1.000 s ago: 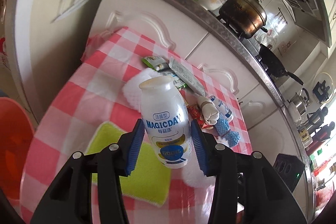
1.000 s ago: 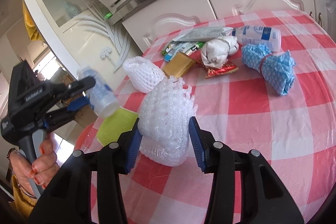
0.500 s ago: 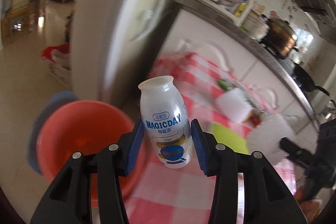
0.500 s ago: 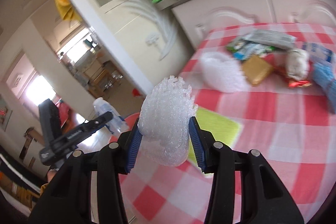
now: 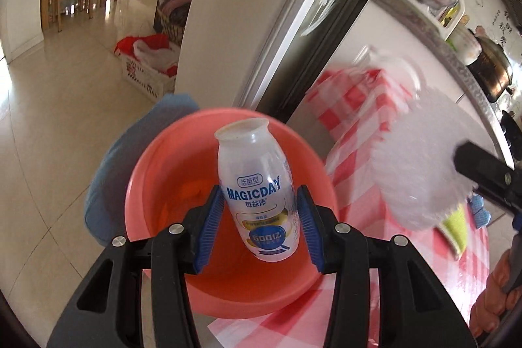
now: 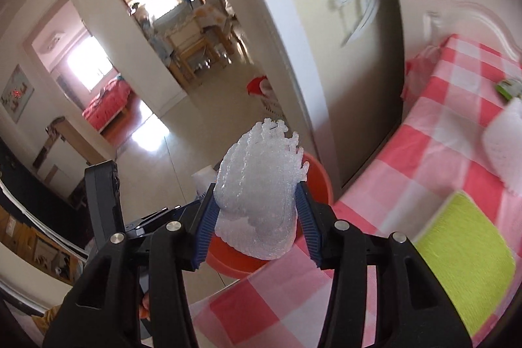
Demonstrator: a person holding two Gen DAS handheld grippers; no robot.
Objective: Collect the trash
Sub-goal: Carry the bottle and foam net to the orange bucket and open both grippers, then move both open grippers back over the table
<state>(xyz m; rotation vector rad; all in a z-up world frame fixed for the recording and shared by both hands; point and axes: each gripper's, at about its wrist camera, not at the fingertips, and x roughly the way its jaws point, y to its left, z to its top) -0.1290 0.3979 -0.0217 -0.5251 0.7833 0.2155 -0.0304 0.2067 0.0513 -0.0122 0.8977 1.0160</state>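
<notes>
My left gripper point(image 5: 261, 217) is shut on a white MAGICDAY drink bottle point(image 5: 257, 185). It holds the bottle upright over an orange-red plastic basin point(image 5: 156, 172) on the floor beside the table. My right gripper point(image 6: 256, 217) has a white foam fruit net point(image 6: 261, 181) between its blue pads. Its jaws are opening, but the pads still touch the net. The net hangs above the table's corner and the basin's rim point(image 6: 318, 181). In the left wrist view the net point(image 5: 424, 158) is a blur at the right. The bottle's top point(image 6: 204, 178) peeks out left of the net.
The red-checked table point(image 6: 424, 152) carries a green cloth point(image 6: 463, 250) and another white foam net point(image 6: 505, 145). A blue object point(image 5: 107, 172) lies under the basin. A white basket point(image 5: 146, 77) of bags stands on the tiled floor near a cream pillar point(image 5: 228, 22).
Both grippers swung left off the table toward the floor. The bottle now hangs over the basin, and the foam net has come up beside it at the table's corner.
</notes>
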